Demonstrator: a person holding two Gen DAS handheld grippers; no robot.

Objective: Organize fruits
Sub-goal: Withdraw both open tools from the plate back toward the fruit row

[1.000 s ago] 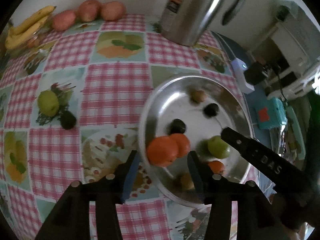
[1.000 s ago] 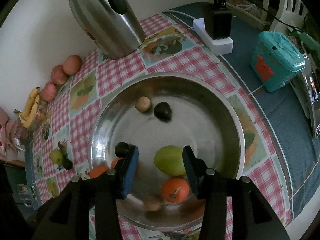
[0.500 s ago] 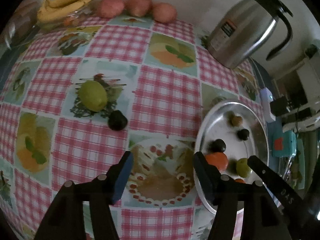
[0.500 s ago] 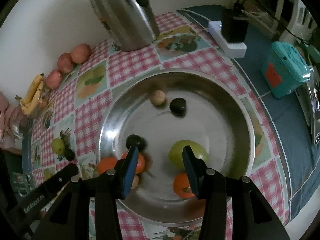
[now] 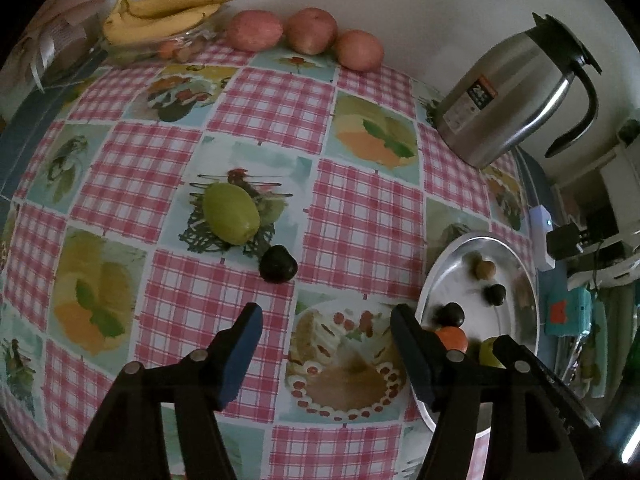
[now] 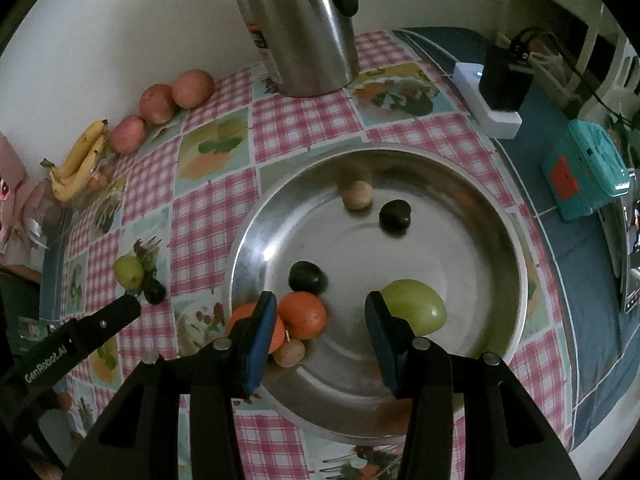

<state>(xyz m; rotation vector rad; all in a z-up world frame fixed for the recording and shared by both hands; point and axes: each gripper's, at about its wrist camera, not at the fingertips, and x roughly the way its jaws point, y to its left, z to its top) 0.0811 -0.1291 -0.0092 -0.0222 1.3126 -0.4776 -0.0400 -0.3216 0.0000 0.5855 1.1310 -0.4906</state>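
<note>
A green fruit and a small dark fruit lie on the checked tablecloth, left of a steel bowl. My left gripper is open and empty above the cloth, short of the dark fruit. The bowl holds two orange fruits, a green fruit, two dark fruits and small brown ones. My right gripper is open and empty over the bowl's near side. The left gripper's finger shows in the right wrist view.
A steel jug stands at the back right. Three red apples and a bunch of bananas line the back wall. A white power strip and a teal box lie right of the bowl.
My left gripper let go of the orange fruit in the bowl and swung left, toward the two fruits on the cloth. My right gripper stayed over the bowl, shifting slightly.
</note>
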